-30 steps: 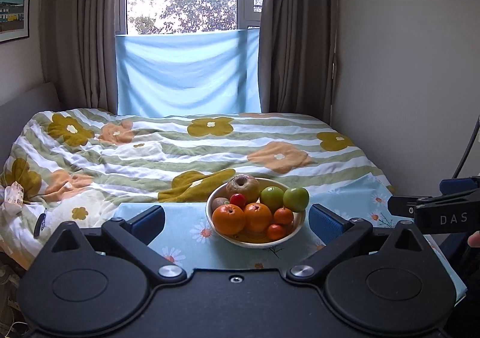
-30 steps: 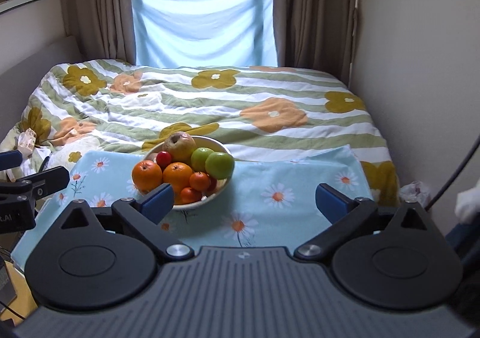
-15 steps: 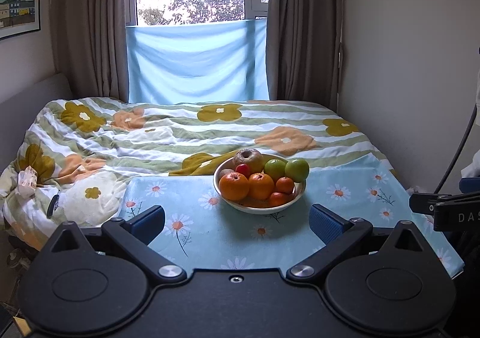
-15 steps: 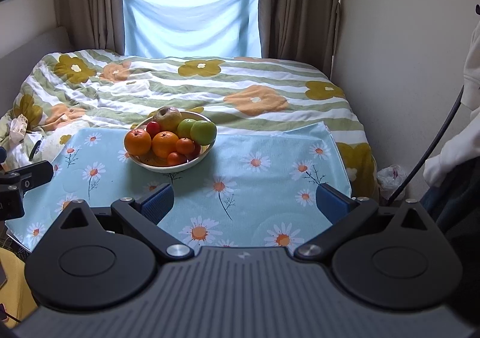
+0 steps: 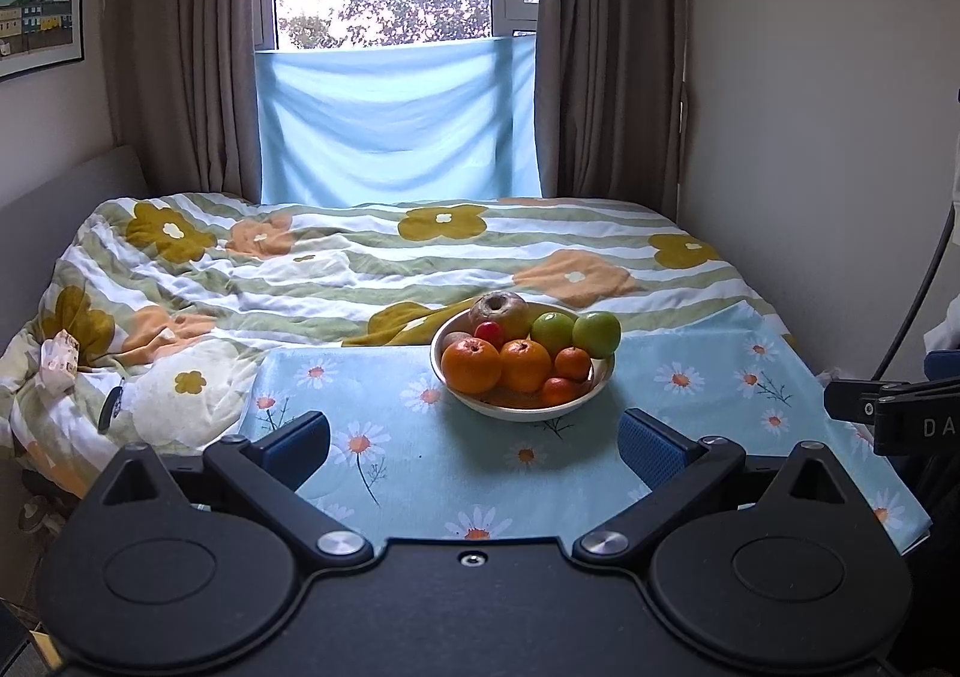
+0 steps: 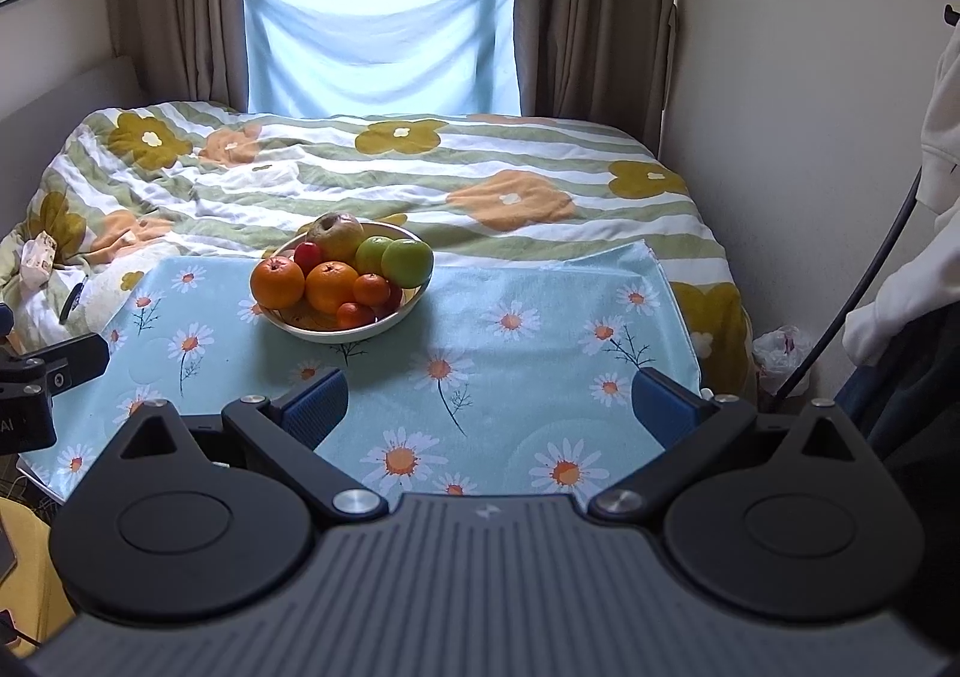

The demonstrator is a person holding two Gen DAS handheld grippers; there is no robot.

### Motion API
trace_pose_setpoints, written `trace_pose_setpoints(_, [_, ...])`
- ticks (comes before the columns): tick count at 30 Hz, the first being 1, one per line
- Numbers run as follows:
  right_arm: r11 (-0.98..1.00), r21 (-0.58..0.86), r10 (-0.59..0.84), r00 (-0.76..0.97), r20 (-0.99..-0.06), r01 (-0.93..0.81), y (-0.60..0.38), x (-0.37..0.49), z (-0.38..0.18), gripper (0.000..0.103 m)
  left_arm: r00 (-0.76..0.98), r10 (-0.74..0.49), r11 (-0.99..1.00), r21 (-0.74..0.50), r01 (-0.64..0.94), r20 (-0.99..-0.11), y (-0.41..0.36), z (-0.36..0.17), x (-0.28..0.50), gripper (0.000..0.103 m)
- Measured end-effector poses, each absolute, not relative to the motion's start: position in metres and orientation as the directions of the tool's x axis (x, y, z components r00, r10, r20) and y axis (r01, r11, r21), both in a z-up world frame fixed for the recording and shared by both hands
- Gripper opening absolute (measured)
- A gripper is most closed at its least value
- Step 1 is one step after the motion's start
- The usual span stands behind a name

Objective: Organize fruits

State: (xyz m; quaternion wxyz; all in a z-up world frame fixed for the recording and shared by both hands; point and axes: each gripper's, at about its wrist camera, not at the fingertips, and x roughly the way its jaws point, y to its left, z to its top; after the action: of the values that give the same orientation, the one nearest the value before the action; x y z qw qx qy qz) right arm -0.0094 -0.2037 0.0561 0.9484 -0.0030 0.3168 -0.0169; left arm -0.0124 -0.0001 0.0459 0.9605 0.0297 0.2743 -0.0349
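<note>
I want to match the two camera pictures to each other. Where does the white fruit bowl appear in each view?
Left wrist view: the white fruit bowl sits just right of centre on the daisy cloth, ahead of the open left gripper.
Right wrist view: the bowl lies left of centre, ahead and left of the open right gripper.
Shared landmark: the light blue cloth over the window.

One white bowl (image 5: 591,392) holds the fruit: two large oranges (image 5: 471,365), two small tangerines (image 5: 572,363), two green apples (image 5: 597,333), one brownish apple (image 5: 499,309), one small red fruit (image 5: 488,333), and one partly hidden brown fruit (image 5: 454,342). Two grippers are in view.
</note>
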Motion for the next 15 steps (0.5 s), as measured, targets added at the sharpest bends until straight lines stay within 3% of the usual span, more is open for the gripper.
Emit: trace_pose_setpoints(15, [0.999,-0.012,-0.032,0.798,-0.602,0.031,-0.2048,-0.0082,0.0543,0.103,0.848,-0.054,0.995,0.044,0.090,-0.528,-0.0003,0.0444,-0.0109,0.103])
